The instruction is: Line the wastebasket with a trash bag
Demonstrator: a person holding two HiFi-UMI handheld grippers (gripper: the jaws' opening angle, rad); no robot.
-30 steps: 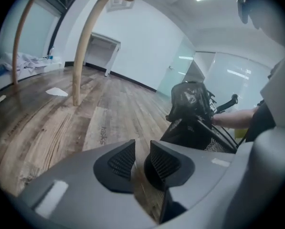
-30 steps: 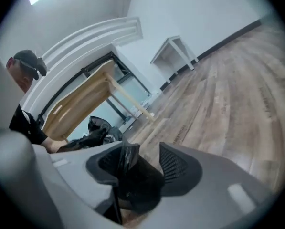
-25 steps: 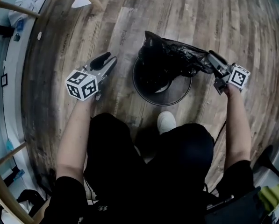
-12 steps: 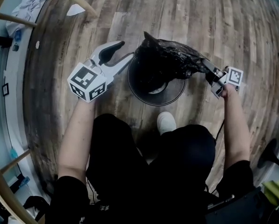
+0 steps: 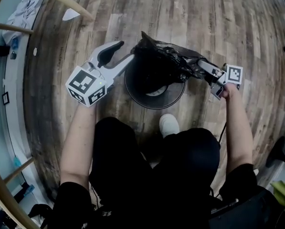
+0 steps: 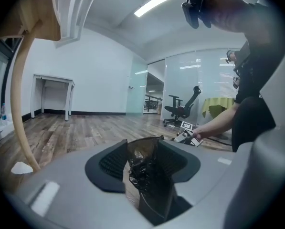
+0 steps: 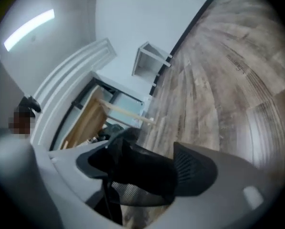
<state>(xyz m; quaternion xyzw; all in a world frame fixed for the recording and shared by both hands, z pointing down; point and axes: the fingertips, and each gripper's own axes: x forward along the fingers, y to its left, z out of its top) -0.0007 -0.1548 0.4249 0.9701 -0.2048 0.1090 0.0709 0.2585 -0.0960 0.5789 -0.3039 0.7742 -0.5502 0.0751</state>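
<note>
Trash bag (image 5: 162,61) lies bunched over the wastebasket (image 5: 154,105) mid-spreading; both claws have just been opening, the right gripper (image 5: 203,67) released around loose film, the left gripper (image 5: 126,51) empty, so next we regrasp the hem.

An open-plan office – glass partition walls (image 6: 209,87), a swivel chair (image 6: 180,109), a bare white table (image 6: 54,82) and strip lights (image 6: 155,2) above wood-plank flooring (image 5: 180,13).

Glossy crinkled plastic trash bag (image 5: 163,61), mesh wastebasket (image 5: 148,103), matt wood floor (image 5: 204,13)
</note>
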